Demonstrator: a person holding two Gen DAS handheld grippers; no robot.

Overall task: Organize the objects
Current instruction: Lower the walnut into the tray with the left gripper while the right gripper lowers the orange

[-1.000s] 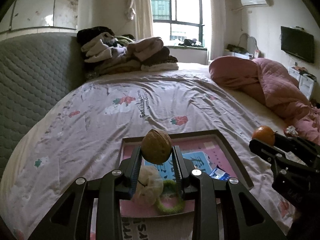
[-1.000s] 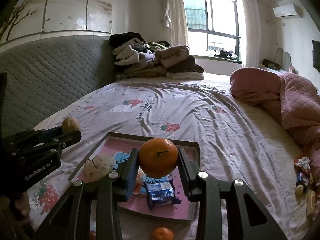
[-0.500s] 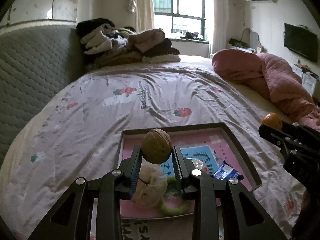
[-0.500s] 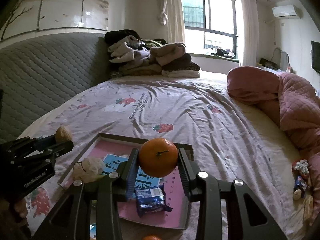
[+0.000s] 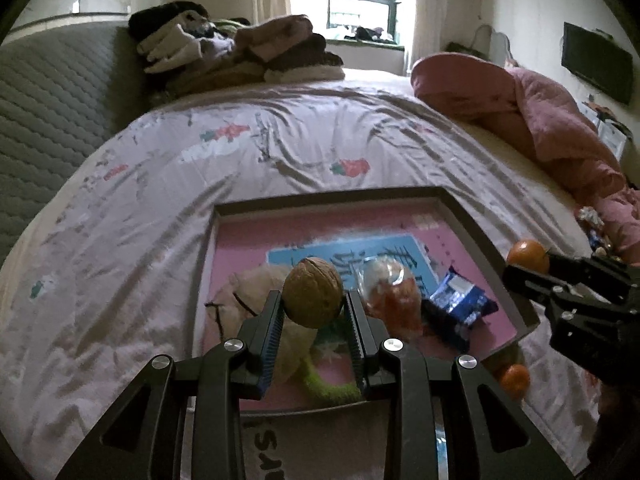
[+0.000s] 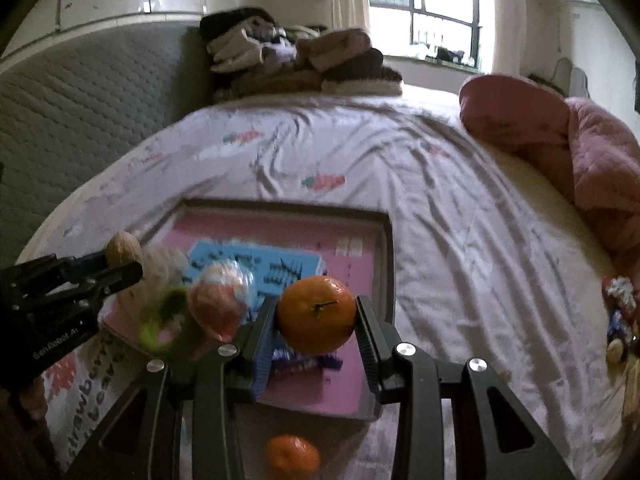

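Observation:
My left gripper (image 5: 313, 304) is shut on a brown walnut (image 5: 313, 297), held above the near left of a pink-lined tray (image 5: 320, 196) on the bed. My right gripper (image 6: 316, 316) is shut on an orange tangerine (image 6: 317, 314), held above the tray's near right part (image 6: 348, 364). The tray holds a cream plush toy (image 5: 248, 292), a green ring (image 5: 332, 390), a clear wrapped orange item (image 5: 390, 292) and a blue snack packet (image 5: 460, 306). The right gripper shows at the right of the left wrist view (image 5: 528, 266), the left gripper at the left of the right wrist view (image 6: 120, 264).
A second tangerine (image 6: 293, 456) lies on the sheet in front of the tray. Small wrapped items (image 6: 618, 320) lie at the bed's right edge. A pink quilt (image 5: 520, 120) is bunched at the right, folded clothes (image 5: 240, 52) at the back, a grey padded headboard (image 5: 48, 96) at the left.
Both grippers have moved forward and lower over the tray, each keeping its hold. The tray and its contents look larger and closer in both views.

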